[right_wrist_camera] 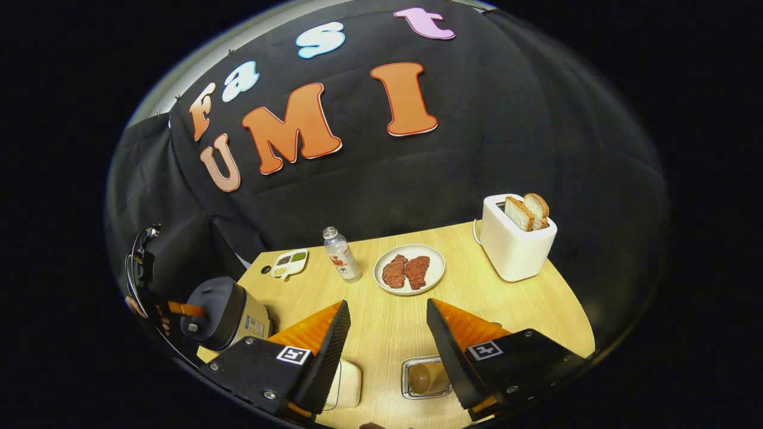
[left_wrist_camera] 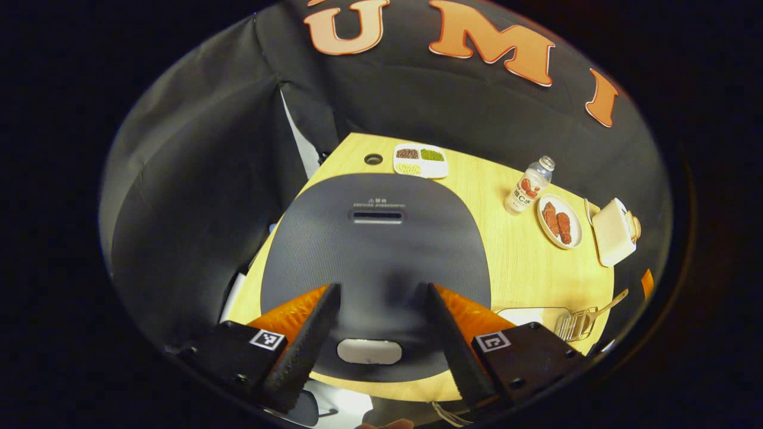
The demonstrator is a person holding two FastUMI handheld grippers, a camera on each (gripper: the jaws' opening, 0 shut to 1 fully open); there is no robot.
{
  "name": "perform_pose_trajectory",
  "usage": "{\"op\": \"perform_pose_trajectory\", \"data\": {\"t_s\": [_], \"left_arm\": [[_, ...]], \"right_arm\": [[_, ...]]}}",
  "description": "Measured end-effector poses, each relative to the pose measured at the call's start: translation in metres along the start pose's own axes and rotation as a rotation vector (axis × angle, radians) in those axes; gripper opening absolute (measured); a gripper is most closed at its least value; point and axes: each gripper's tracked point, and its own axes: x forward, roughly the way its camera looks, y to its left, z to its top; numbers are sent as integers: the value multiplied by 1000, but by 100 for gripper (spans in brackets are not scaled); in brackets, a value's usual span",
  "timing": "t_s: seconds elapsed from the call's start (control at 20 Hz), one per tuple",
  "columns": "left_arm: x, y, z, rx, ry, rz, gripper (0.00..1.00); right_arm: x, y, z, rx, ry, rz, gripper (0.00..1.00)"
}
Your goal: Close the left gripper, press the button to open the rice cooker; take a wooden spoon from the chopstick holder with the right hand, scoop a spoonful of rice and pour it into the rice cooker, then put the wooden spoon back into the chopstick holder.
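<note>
Fingers of the left gripper (left_wrist_camera: 378, 333) gape wide over the closed rice cooker (left_wrist_camera: 375, 262), button (left_wrist_camera: 369, 351) at 6 o'clock; right gripper (right_wrist_camera: 387, 345) also wide, half-hiding a clear holder (right_wrist_camera: 424, 378).

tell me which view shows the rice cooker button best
The left gripper view: it looks straight down on the rice cooker, and the pale button sits unobstructed between the open left gripper fingers. The right gripper view shows the cooker small and side-on at the far left edge; its button cannot be made out there.
</note>
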Motion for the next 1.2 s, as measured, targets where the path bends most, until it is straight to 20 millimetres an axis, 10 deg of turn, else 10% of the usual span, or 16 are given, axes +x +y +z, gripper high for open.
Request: {"op": "perform_pose_trajectory", "data": {"t_s": [0.5,0.85,1.2], "left_arm": [[-15,-4,2,-36,-142,21,100],[-108,-18,69,62,-516,-2,99],[-179,-61,90,137,-794,-94,99]], "right_arm": [[-5,27,23,-56,-63,52,81],[-21,73,71,-207,-254,63,81],[-51,124,105,-266,-393,130,81]]}}
